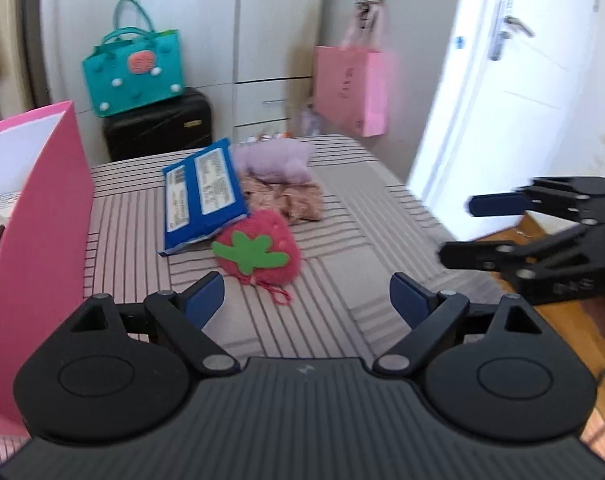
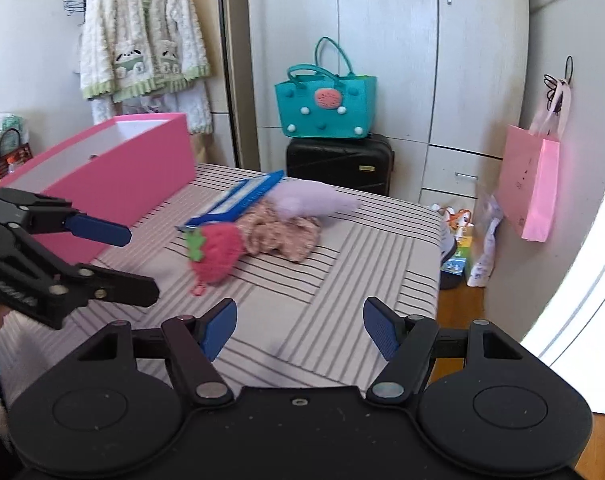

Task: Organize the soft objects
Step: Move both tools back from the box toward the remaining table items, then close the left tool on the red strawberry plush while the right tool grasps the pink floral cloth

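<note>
Both grippers hover over the striped table (image 1: 382,208) with their fingers spread wide and nothing between them: the left gripper (image 1: 306,300) points straight at the soft pile, and the right gripper (image 2: 300,330) comes in from the side. The nearest piece is the red strawberry plush (image 1: 258,250), lying on the table with its green leaf facing up and its yarn loop trailing toward the left gripper; it touches the corner of the blue packet (image 1: 202,196), which leans over it, and just behind lie the floral cloth (image 1: 286,200) and the lilac plush (image 1: 274,160). The pink box (image 2: 114,184) stands open at the left edge of the table, and it is likely the place for the soft things. The step in hand looks like a reach for the strawberry. To do it well, the left gripper should come down over the fat middle of the plush, clear of the packet's corner, and close gently enough to hold the fluff without dragging the packet or the cloth along. Pinching only the thin yarn loop risks a swinging, slipping load. The right gripper can steady the packet if it shifts.
</note>
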`<action>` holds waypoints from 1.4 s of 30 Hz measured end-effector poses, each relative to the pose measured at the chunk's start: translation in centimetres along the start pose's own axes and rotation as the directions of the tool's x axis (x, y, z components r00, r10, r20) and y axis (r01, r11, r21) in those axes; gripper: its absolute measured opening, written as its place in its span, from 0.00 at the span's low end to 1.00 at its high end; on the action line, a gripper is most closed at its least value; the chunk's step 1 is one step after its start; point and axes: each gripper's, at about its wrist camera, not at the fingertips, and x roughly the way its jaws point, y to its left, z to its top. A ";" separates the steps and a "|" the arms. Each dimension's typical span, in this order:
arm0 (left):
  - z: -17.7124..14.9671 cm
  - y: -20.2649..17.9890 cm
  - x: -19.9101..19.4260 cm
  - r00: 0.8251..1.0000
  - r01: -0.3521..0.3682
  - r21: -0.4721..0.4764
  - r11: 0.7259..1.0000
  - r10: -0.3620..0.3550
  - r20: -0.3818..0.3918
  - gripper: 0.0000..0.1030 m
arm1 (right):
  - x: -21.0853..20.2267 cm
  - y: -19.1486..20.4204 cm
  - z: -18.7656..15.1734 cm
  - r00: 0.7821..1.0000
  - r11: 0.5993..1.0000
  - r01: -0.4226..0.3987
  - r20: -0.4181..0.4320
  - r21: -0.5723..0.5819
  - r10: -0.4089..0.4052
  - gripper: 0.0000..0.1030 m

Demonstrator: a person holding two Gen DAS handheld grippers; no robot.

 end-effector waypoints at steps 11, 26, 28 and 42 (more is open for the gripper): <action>0.6 0.1 6.1 0.971 -0.237 -0.087 0.968 0.238 0.003 0.86 | 5.6 -3.5 1.7 0.993 0.987 -0.122 0.008 0.102 0.121 0.73; -0.5 1.5 6.5 0.970 -0.233 -0.169 0.958 0.241 0.027 0.45 | 11.7 -2.6 5.3 0.977 0.967 -0.200 -0.037 0.160 0.208 0.73; -0.7 1.8 6.1 0.974 -0.218 -0.182 0.959 0.227 0.029 0.45 | 12.2 -2.5 5.5 0.977 0.967 -0.196 -0.054 0.161 0.207 0.73; -1.6 2.9 4.4 0.985 -0.165 -0.210 0.964 0.170 0.007 0.43 | 15.6 0.0 5.1 0.987 0.994 -0.103 -0.124 -0.022 0.099 0.78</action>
